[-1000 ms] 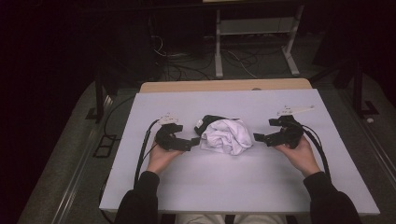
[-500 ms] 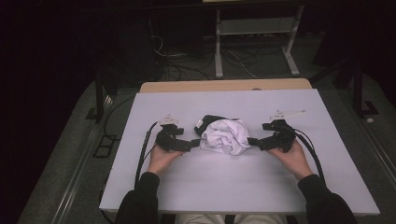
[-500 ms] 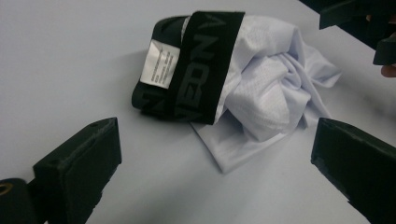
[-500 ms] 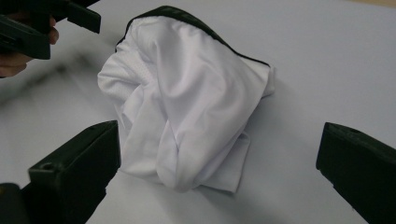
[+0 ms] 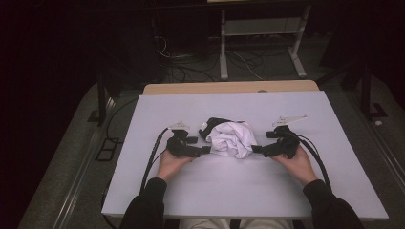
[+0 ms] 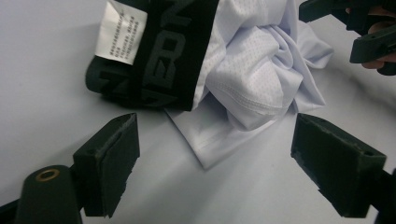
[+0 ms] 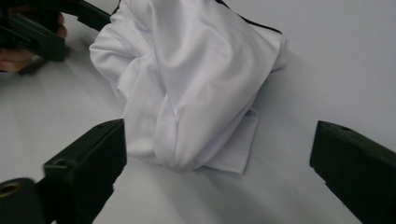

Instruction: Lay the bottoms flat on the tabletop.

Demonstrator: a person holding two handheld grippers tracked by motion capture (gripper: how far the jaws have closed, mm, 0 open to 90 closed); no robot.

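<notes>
White table (image 5: 143, 191), crumpled garment (image 5: 233, 139) btwn both open grippers

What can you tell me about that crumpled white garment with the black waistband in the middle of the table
The garment is a crumpled white piece of clothing in a thin, finely perforated fabric with stitched hems. A wide black elastic waistband with tone-on-tone lettering and a white care label lies at its left end. It sits bunched in a heap on the white table, touching only the tabletop. The left gripper and right gripper flank it, jaws open and not gripping it.
</notes>
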